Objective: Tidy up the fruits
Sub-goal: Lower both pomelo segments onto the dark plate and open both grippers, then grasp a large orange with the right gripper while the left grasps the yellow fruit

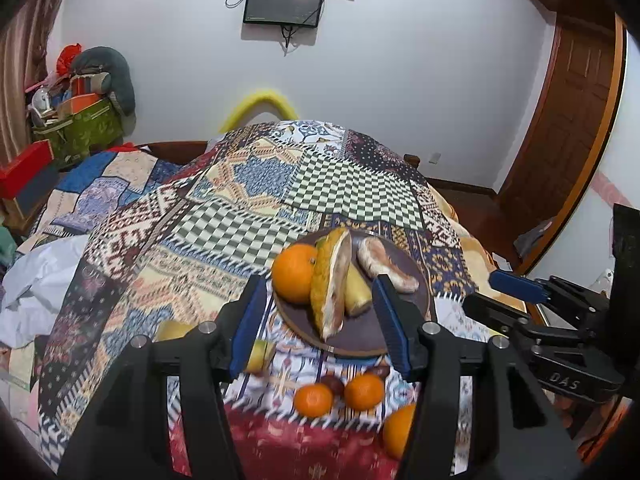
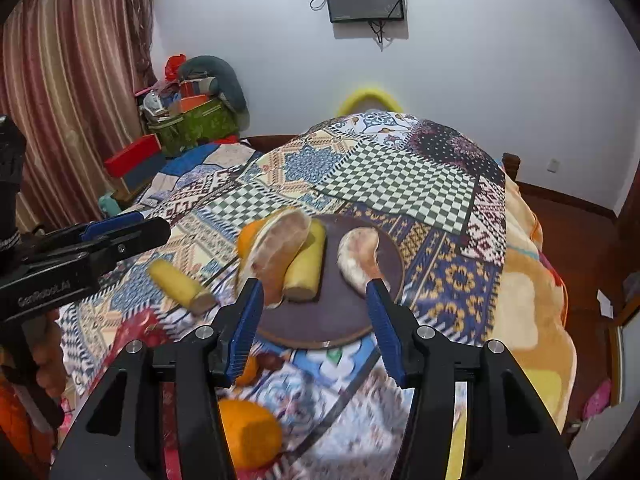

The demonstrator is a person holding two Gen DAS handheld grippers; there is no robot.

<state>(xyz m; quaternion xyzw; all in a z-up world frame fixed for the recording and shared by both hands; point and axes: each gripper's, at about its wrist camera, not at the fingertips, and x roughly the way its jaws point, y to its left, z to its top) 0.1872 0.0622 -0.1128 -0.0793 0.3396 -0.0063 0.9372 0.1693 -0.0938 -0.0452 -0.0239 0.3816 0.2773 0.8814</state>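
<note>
A dark brown plate [image 1: 360, 332] [image 2: 344, 316] lies on the patchwork cloth. It holds an orange [image 1: 294, 274], a pomelo wedge [image 1: 330, 280] [image 2: 276, 256], a banana piece [image 1: 356, 292] [image 2: 306, 268] and a peeled pomelo segment [image 1: 380, 262] [image 2: 358, 256]. My left gripper [image 1: 320, 316] is open and empty just above the plate's near side. My right gripper [image 2: 316, 320] is open and empty over the plate's near rim; it also shows in the left wrist view [image 1: 516, 292]. Loose fruit lies in front: two tangerines [image 1: 314, 400] [image 1: 364, 392], an orange [image 1: 400, 428] [image 2: 250, 432], and a banana piece [image 2: 180, 284].
The cloth covers a raised bed [image 2: 400, 176]. A wall [image 1: 400, 80] with a screen [image 1: 284, 0] is behind. Boxes and clutter [image 1: 76, 120] stand at the back left, a wooden door [image 1: 568, 128] at the right. A dark small fruit [image 1: 332, 384] lies by the tangerines.
</note>
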